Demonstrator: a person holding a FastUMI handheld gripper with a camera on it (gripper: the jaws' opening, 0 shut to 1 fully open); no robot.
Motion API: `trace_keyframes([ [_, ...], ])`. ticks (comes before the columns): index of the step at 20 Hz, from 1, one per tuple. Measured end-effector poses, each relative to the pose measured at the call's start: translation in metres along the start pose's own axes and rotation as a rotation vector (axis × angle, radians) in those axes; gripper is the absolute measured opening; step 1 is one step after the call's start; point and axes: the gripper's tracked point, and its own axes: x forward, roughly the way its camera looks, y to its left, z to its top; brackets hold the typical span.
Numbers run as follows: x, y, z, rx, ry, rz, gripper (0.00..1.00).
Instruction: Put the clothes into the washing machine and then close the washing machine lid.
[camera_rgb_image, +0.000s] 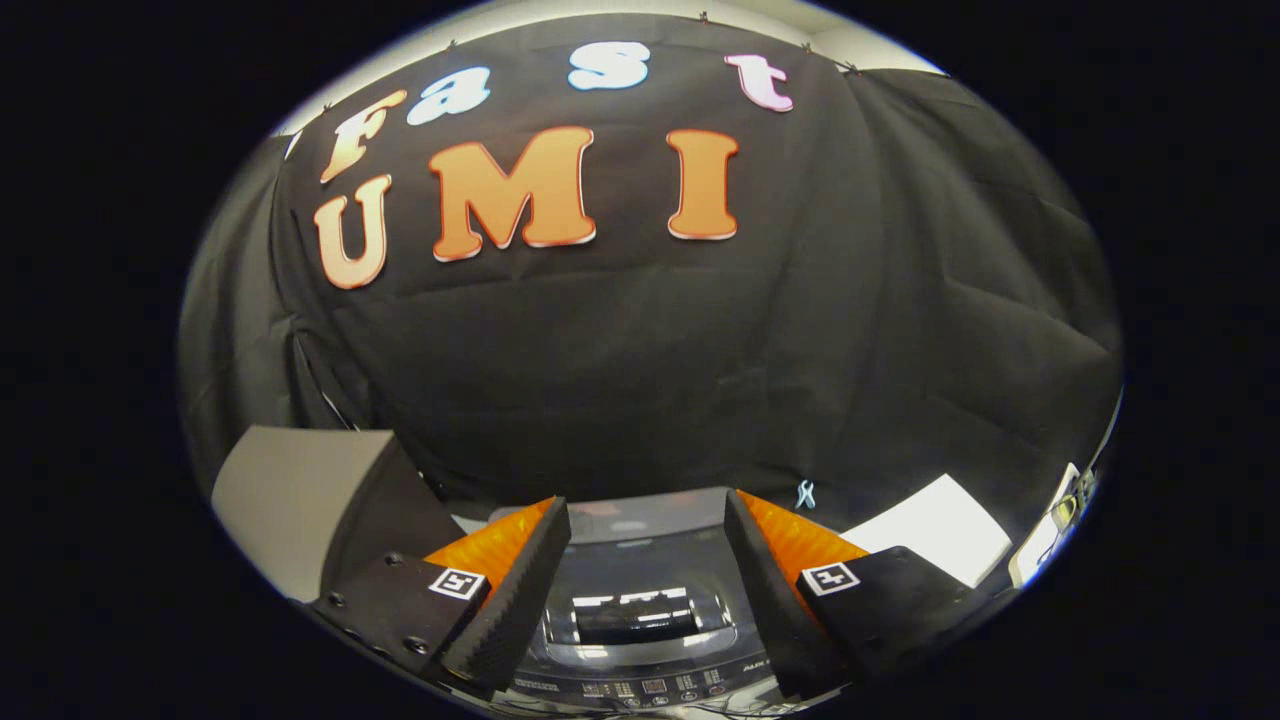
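Right now your tongs (645, 585) stand wide apart and hold nothing; the gap between the fingers is bare. Looking down through that gap, you see the washing machine (640, 640), directly below and just ahead of the tips. Its control panel (650, 688) sits nearest you, and the lid (640, 590) stretches away from you beyond it, lying flat, so it looks shut from here, with a recessed handle (635, 622) running crosswise between the fingers. The machine's long axis, as far as this view gives it, runs straight ahead along the line of your fingers. You seem held high and centred over it, probably so the whole top stays in sight before you commit to a move.

No garment is between or ahead of the fingers. Out past the right finger lies a white sheet (935, 540); past the left finger, a grey box (290, 495). Beyond everything hangs the black cloth wall (640, 360).
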Motion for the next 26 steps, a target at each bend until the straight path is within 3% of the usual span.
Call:
trace_keyframes([
  [6,-0.038,0.000,0.093,0.012,-0.142,0.012,0.99],
  [11,-0.067,-0.005,0.143,0.043,-0.220,0.016,0.99],
  [17,-0.088,-0.017,0.167,0.050,-0.271,-0.006,1.00],
  [26,-0.093,-0.014,0.166,0.049,-0.274,-0.001,1.00],
])
